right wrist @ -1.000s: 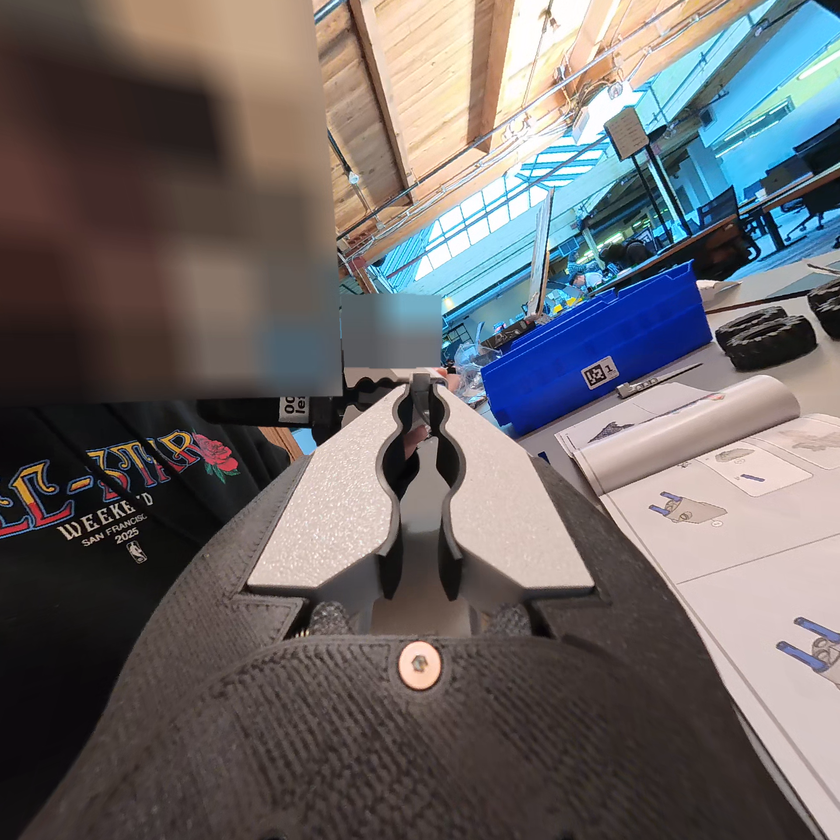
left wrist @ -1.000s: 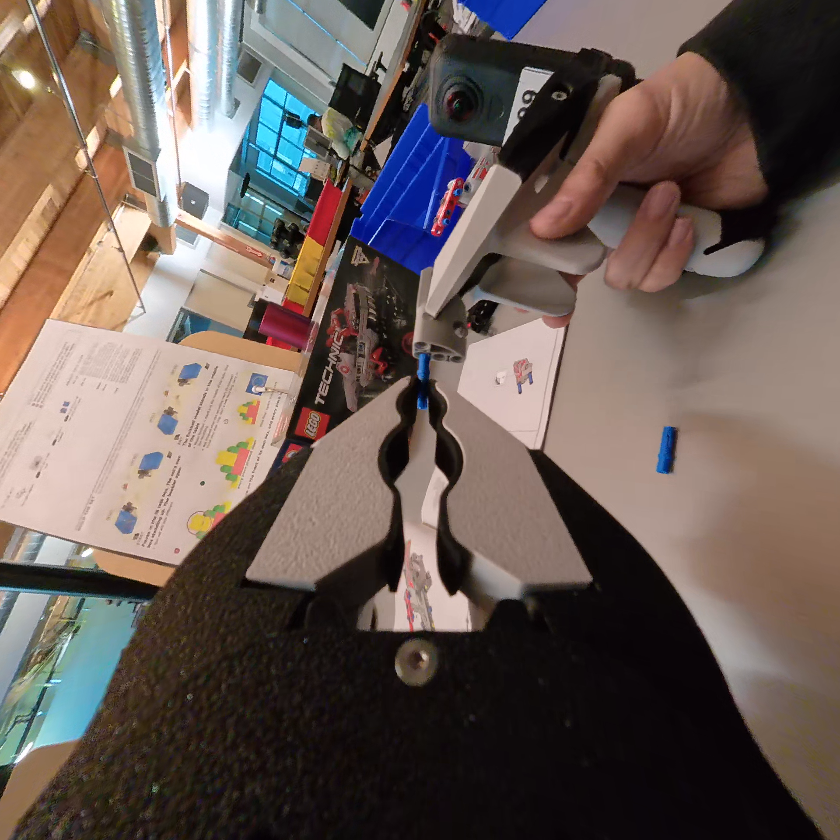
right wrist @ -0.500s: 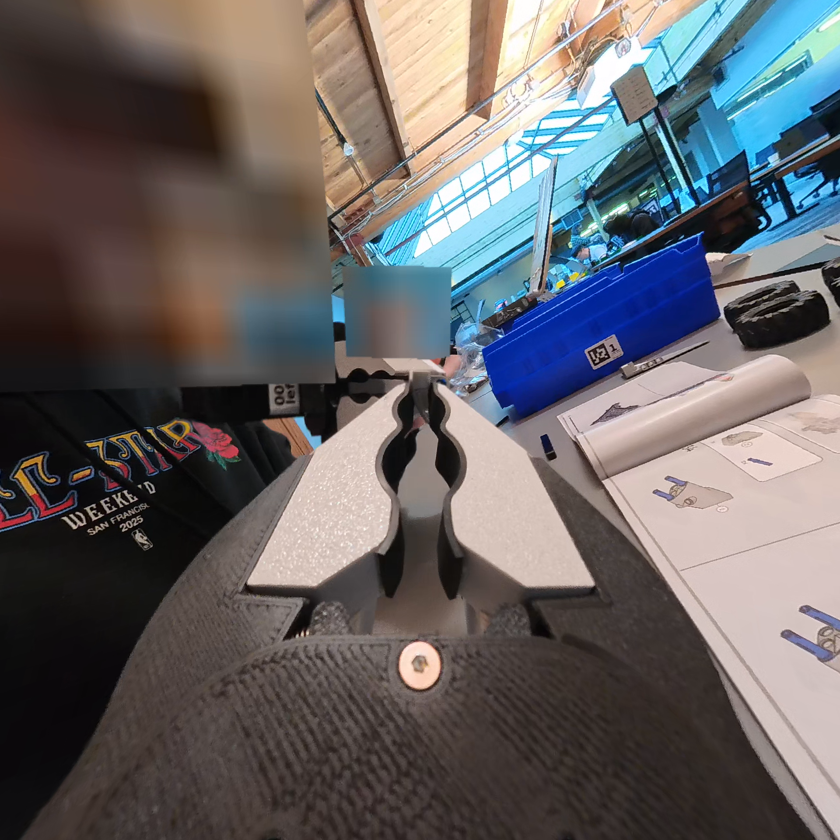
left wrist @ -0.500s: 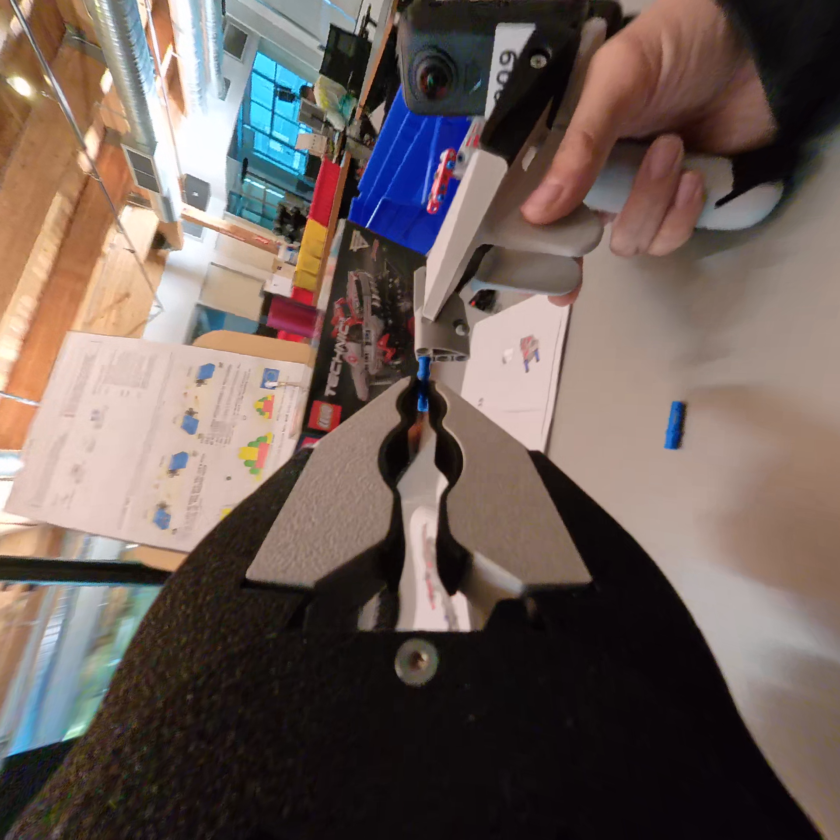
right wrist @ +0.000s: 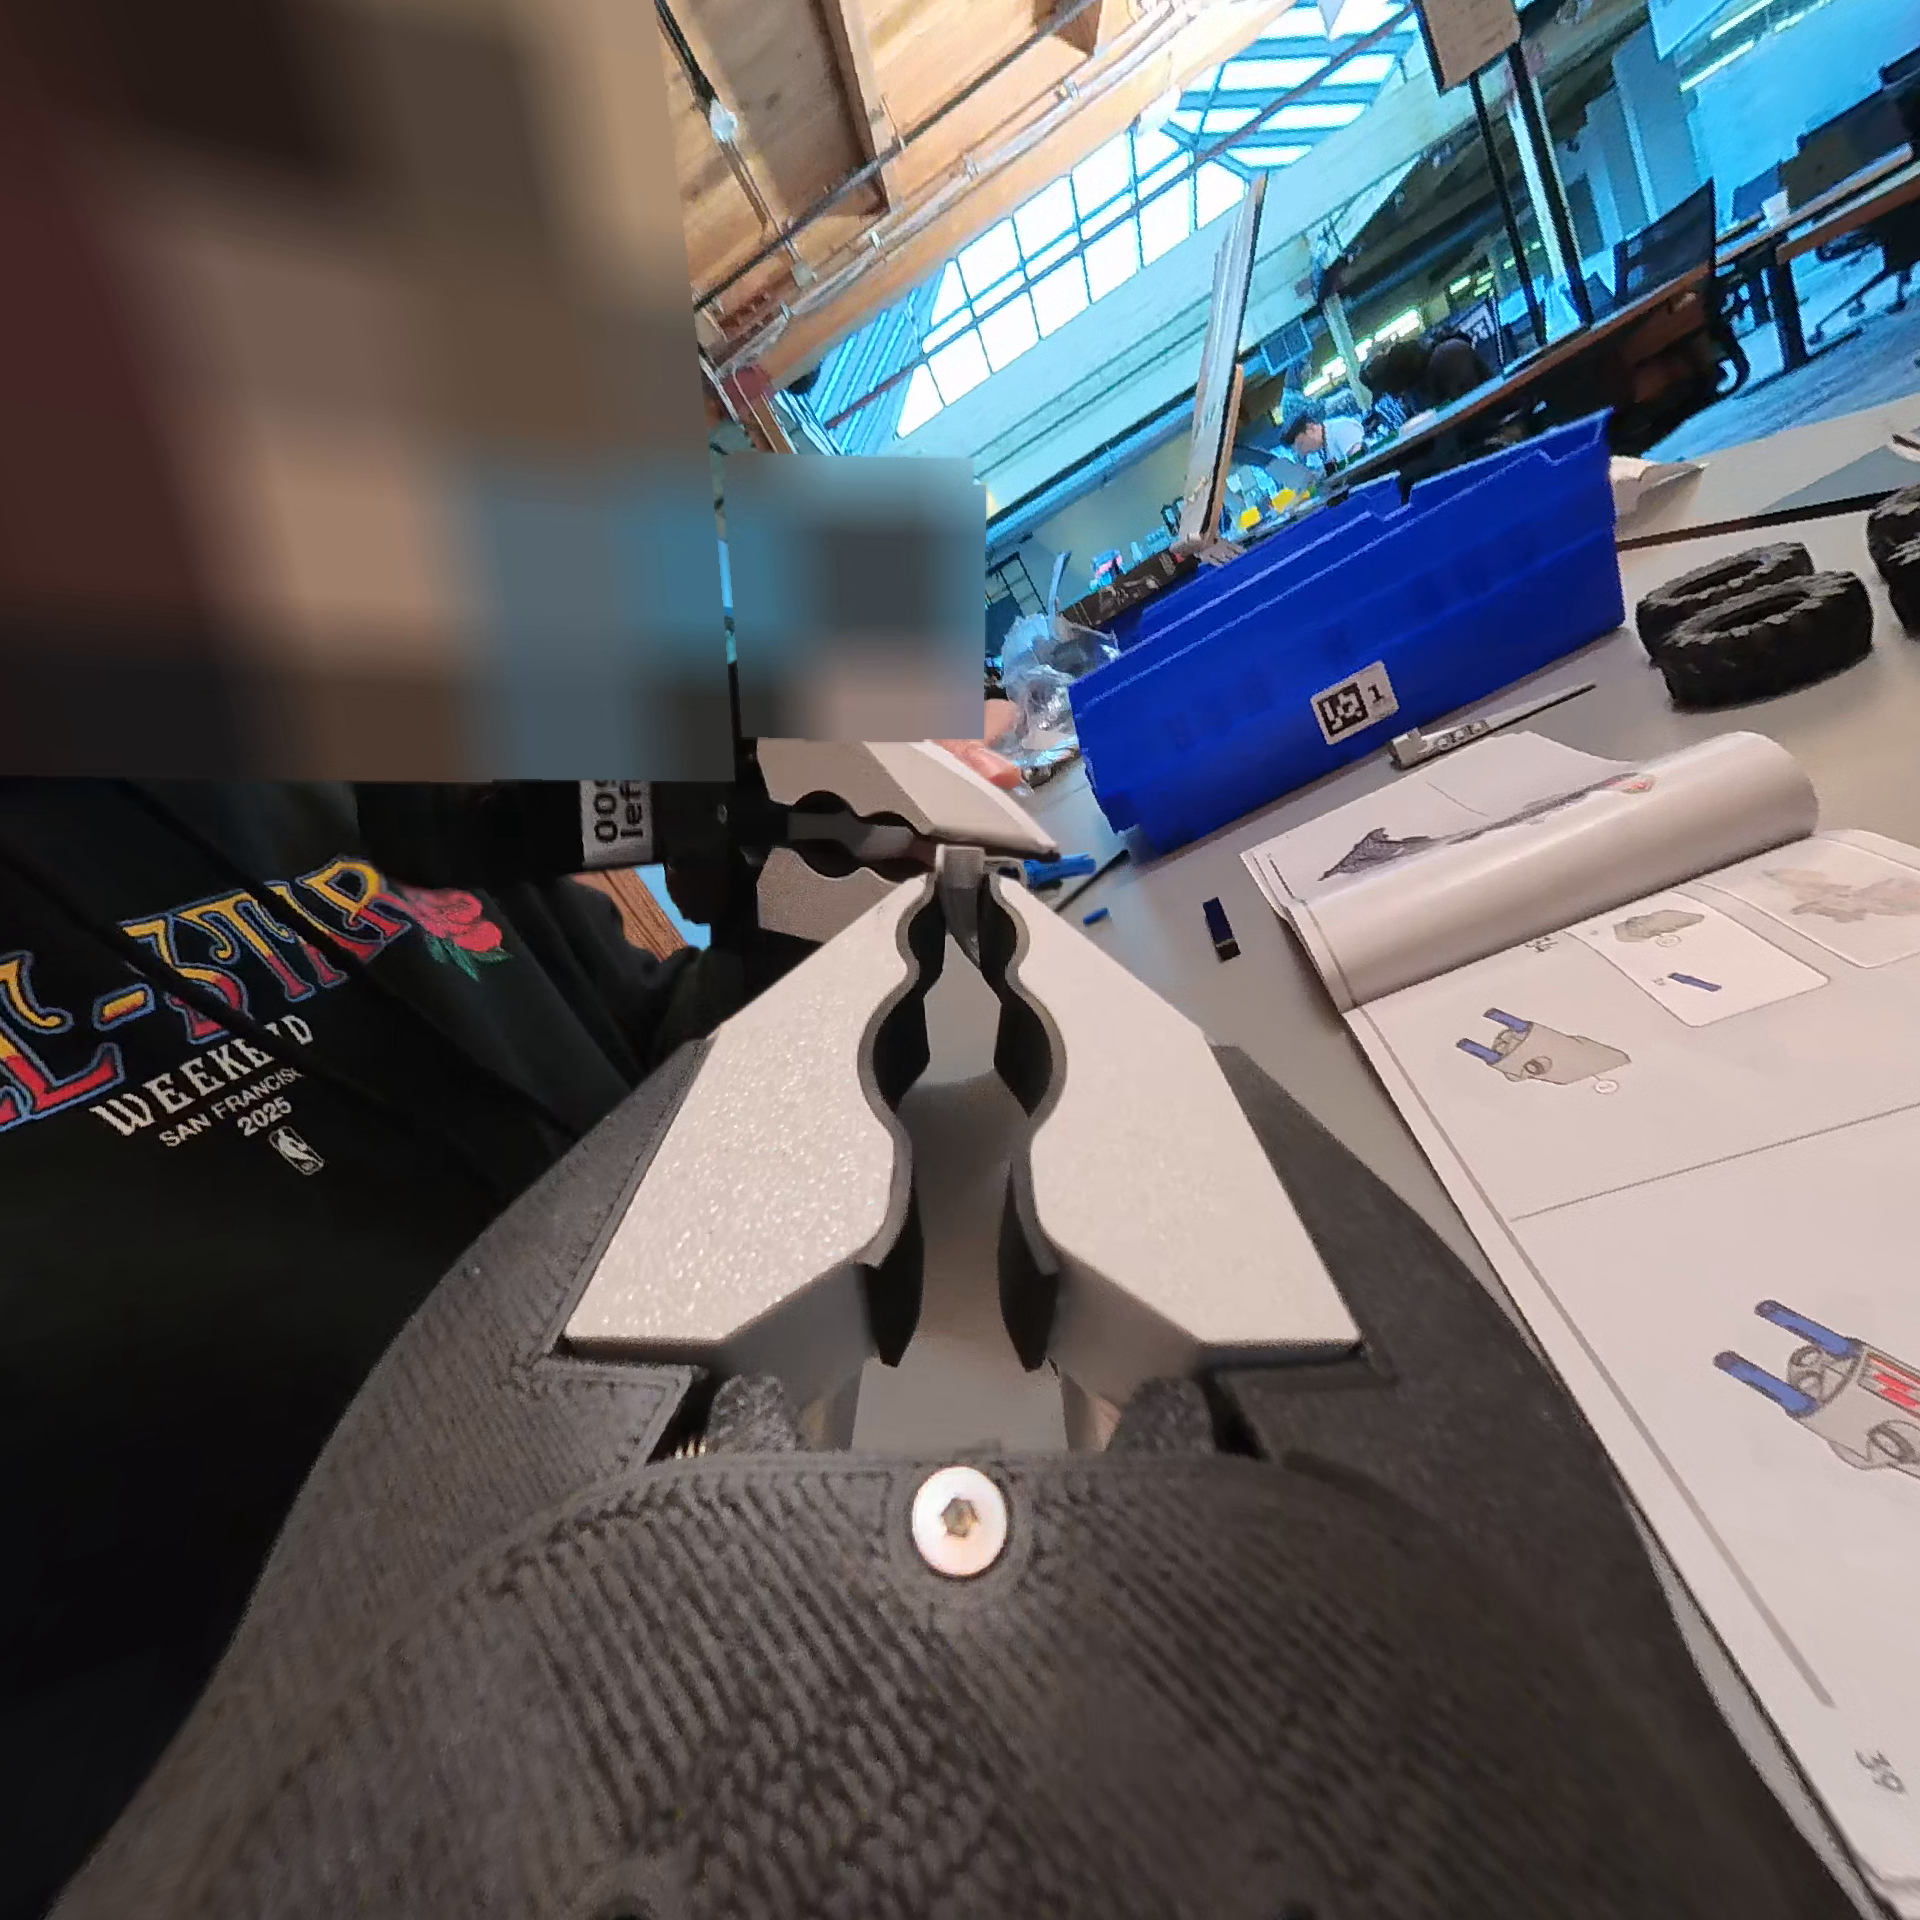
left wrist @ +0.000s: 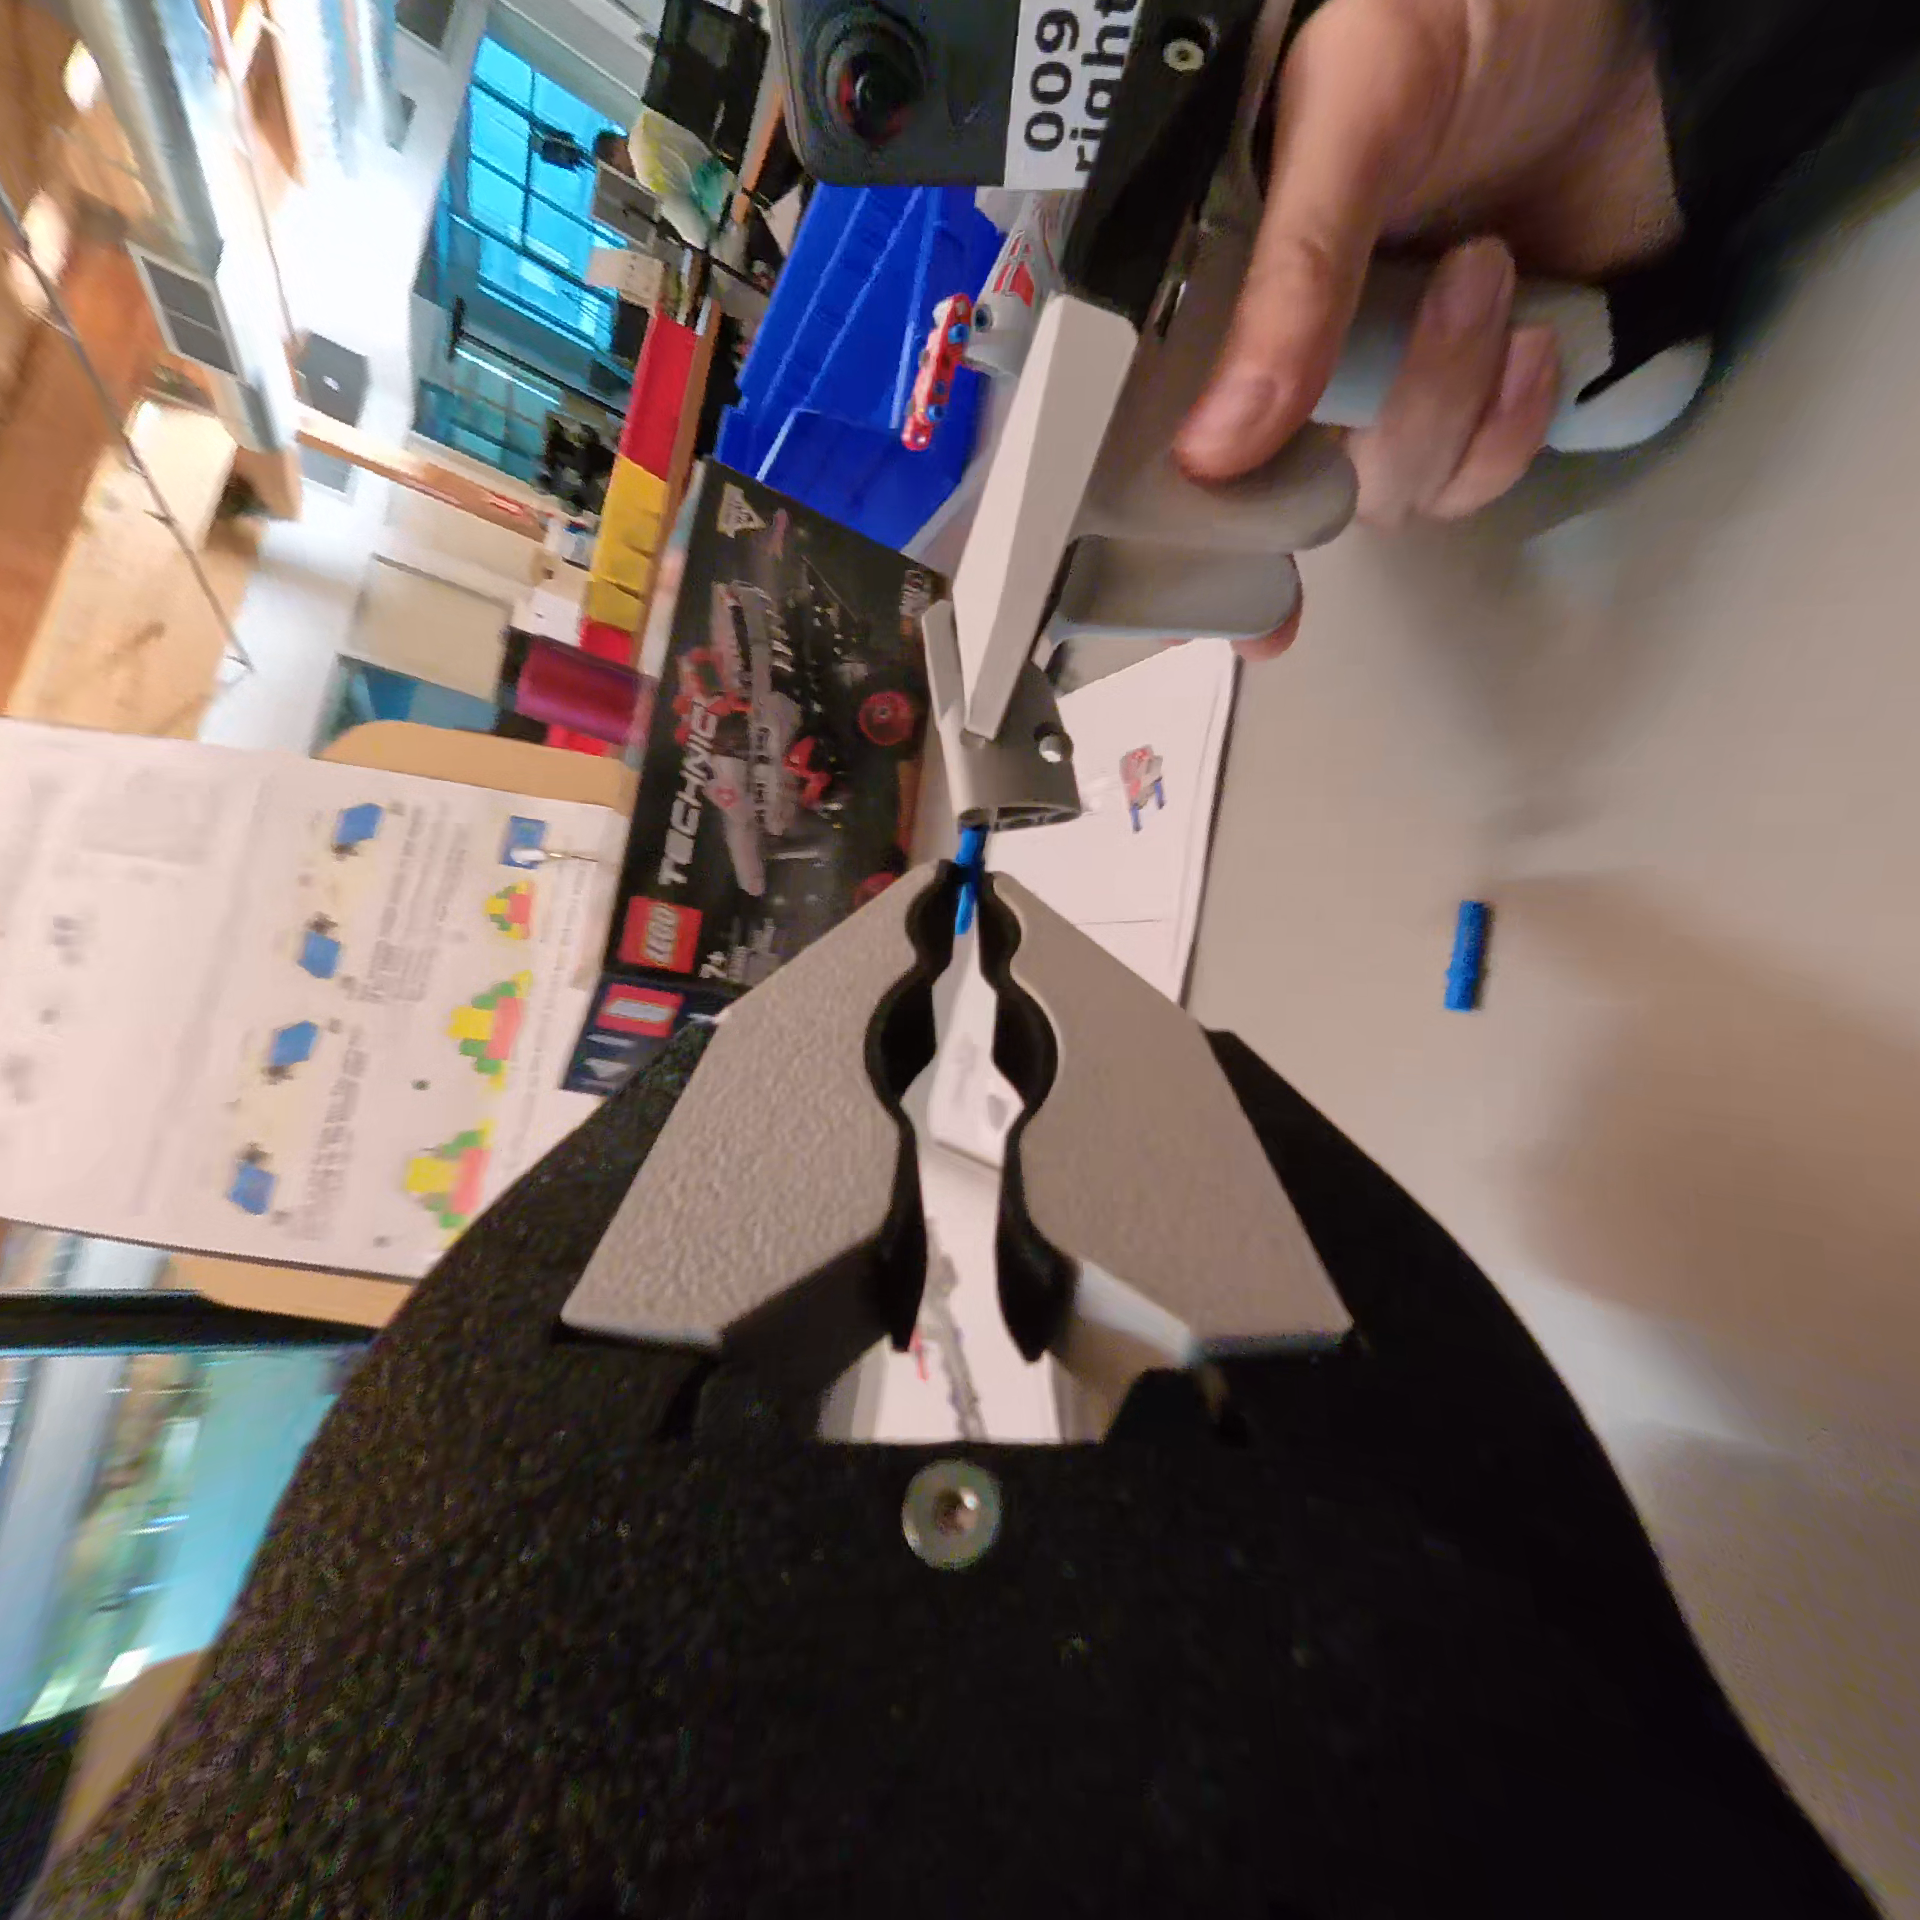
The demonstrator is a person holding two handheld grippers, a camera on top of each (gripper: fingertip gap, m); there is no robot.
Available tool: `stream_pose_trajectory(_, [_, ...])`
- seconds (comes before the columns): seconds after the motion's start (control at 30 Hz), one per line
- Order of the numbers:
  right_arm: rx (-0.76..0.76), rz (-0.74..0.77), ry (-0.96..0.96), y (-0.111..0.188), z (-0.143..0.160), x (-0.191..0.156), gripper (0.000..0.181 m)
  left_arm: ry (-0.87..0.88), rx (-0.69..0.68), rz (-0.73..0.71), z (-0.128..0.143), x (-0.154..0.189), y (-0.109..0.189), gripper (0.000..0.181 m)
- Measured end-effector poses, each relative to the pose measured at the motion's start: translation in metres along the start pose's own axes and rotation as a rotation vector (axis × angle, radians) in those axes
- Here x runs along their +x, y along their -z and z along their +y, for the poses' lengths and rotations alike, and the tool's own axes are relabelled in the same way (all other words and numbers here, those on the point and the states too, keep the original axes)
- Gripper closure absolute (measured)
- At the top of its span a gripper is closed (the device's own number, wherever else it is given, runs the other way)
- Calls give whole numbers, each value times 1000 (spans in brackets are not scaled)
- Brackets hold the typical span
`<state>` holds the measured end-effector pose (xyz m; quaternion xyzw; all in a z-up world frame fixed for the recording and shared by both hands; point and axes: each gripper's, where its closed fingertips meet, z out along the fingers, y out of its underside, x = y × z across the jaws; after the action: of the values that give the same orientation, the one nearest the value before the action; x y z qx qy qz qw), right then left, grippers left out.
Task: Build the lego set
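Now left gripper [left wrist: 966, 891] pinching blue pin [left wrist: 966, 876], tip meeting grey piece [left wrist: 1013, 774] clamped in right gripper [left wrist: 971, 727].

We can't really see how far the thin blue plastic pin [left wrist: 966, 886] goes into the grey angled brick [left wrist: 1013, 774]. In the right wrist view that brick [right wrist: 961, 871] is mostly hidden. The black rubber tyre [right wrist: 1896, 551] gets cut off.
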<state>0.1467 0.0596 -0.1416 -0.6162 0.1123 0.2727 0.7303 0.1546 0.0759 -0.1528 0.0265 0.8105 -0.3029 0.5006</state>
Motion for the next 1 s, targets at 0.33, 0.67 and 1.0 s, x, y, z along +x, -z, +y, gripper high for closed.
stream_pose_trajectory(0.33, [-66, 38, 20, 3, 4, 3, 176, 150, 44, 82, 1, 8, -5, 180])
stream_pose_trajectory(0.67, [-12, 8, 13, 4, -1, 0, 176, 67, -20, -1, -2, 2, -4, 180])
stream_pose_trajectory(1.0, [-48, 120, 113, -3, 0, 7, 176, 85, -191, -15, 8, 1, -5, 180])
